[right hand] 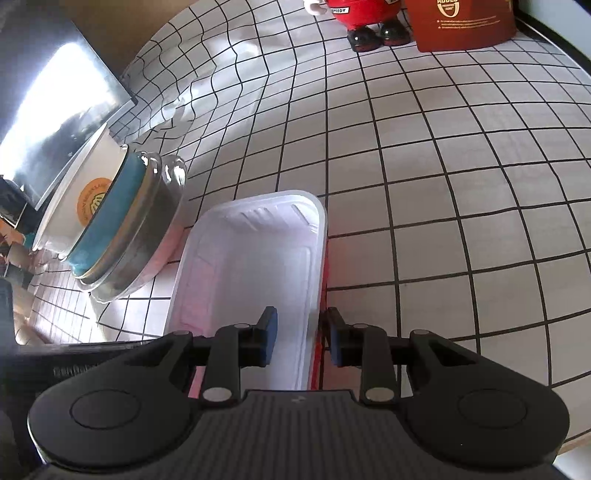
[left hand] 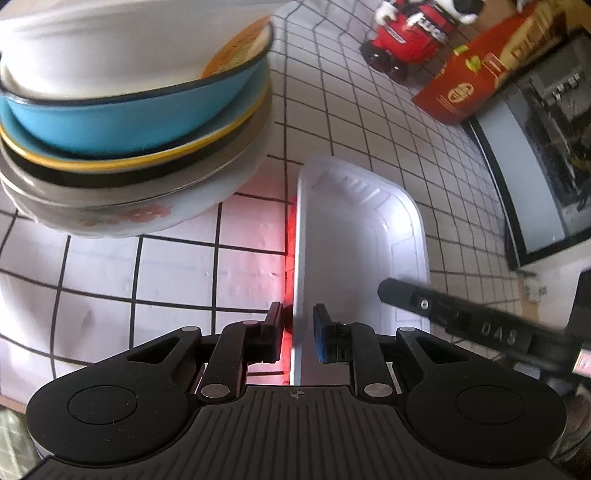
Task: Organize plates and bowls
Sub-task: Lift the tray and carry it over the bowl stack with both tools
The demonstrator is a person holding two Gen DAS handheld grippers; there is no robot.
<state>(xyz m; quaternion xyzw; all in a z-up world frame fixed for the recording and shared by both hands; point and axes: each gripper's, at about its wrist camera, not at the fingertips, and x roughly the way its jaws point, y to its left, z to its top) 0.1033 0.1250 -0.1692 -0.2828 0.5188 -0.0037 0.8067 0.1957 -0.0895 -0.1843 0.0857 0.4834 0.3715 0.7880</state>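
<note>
A white rectangular tray (left hand: 354, 240) (right hand: 251, 258) with a red underside lies lengthwise ahead of both grippers, over the checked tablecloth. My left gripper (left hand: 298, 328) is shut on the tray's left rim. My right gripper (right hand: 301, 334) is shut on its right wall; one of its black fingers (left hand: 443, 314) shows across the tray's near corner. To the left stands a stack of dishes (left hand: 129, 155) (right hand: 122, 229). A flowered plate (left hand: 129, 218) is at the bottom, with further plates above it. A blue bowl (left hand: 129, 114) follows, and a white bowl (left hand: 110, 44) with an orange mark sits on top.
A red toy figure (left hand: 406, 37) (right hand: 365, 18) and a red-brown box (left hand: 472, 85) (right hand: 461, 26) stand at the far end of the table. A dark framed appliance (left hand: 535, 166) sits to the right in the left wrist view. White tablecloth (right hand: 443, 184) stretches right of the tray.
</note>
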